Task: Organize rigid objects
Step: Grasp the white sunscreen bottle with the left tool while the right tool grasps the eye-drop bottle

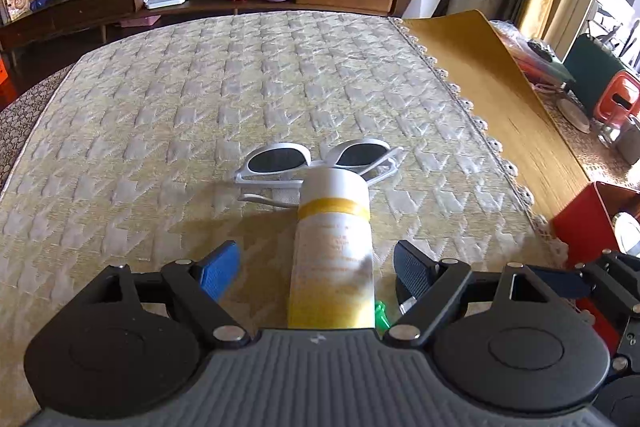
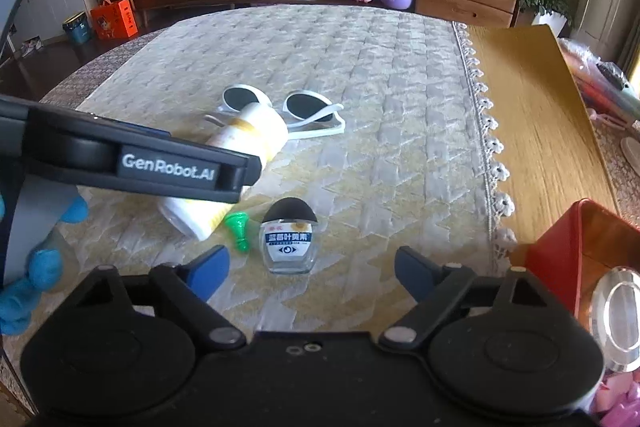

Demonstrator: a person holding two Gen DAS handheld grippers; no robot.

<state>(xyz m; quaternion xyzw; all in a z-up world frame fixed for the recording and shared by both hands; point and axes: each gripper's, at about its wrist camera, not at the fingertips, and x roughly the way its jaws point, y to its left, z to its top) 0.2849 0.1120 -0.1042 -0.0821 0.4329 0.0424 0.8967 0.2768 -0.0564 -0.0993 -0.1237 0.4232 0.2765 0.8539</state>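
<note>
The left gripper [image 1: 316, 269] is hovering with its blue-padded jaws standing apart on either side of a white cylindrical bottle with a yellow band [image 1: 334, 247], which is lying on its side on the cream quilted tablecloth [image 1: 160, 107]; the pads are not pressing on it. Beyond the bottle's capped end, a pair of white-framed sunglasses with dark lenses [image 1: 316, 163] is lying touching it, toward the middle of the cloth. A small green plastic piece [image 2: 239, 229] is resting just beside the bottle's base.

The right gripper [image 2: 312, 273] is hanging with its jaws apart and nothing clamped; a small clear glass bottle with a rounded black cap and a white label [image 2: 291, 237] is standing upright just ahead of the gap between them. A red metal box [image 2: 576, 259] is sitting past the cloth's lace-trimmed right edge, with a round silver lid [image 2: 618, 315] in it. A blue-gloved hand [image 2: 36, 267] is gripping the left tool.
</note>
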